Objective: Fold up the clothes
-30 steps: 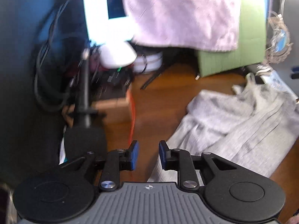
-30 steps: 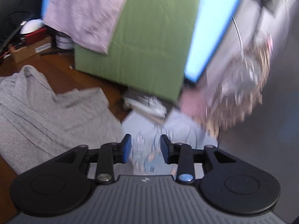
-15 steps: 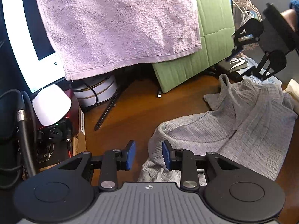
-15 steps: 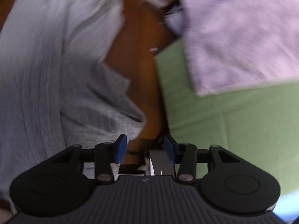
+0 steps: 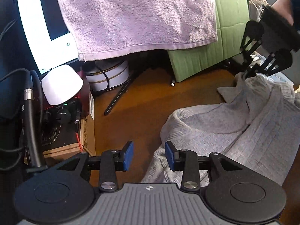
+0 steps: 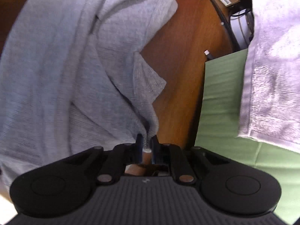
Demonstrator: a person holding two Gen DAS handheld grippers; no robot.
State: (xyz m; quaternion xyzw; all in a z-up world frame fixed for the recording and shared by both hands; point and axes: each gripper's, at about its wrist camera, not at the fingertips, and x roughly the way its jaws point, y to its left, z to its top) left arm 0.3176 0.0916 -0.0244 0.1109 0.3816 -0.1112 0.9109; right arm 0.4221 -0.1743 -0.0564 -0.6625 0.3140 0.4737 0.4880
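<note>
Left gripper (image 5: 149, 156) tilted down and forward, jaws parted and just been opening, blue pads (image 5: 128, 155) clear of any cloth. Right gripper (image 6: 146, 144) pointed steeply down, jaws just snapped nearly together, pinching a thin edge of grey garment (image 6: 78, 71) between the fingertips. Seen from the left wrist view, held from above by a hand (image 5: 283, 7) in a dark blue cuff.

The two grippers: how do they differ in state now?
The left gripper stands open and its jaws have just been opening, with the grey garment below them and nothing pinched; the right gripper has just closed and pinches an edge of that garment. The left is at its near edge, the right at the far one. Both have blue pads.
</note>
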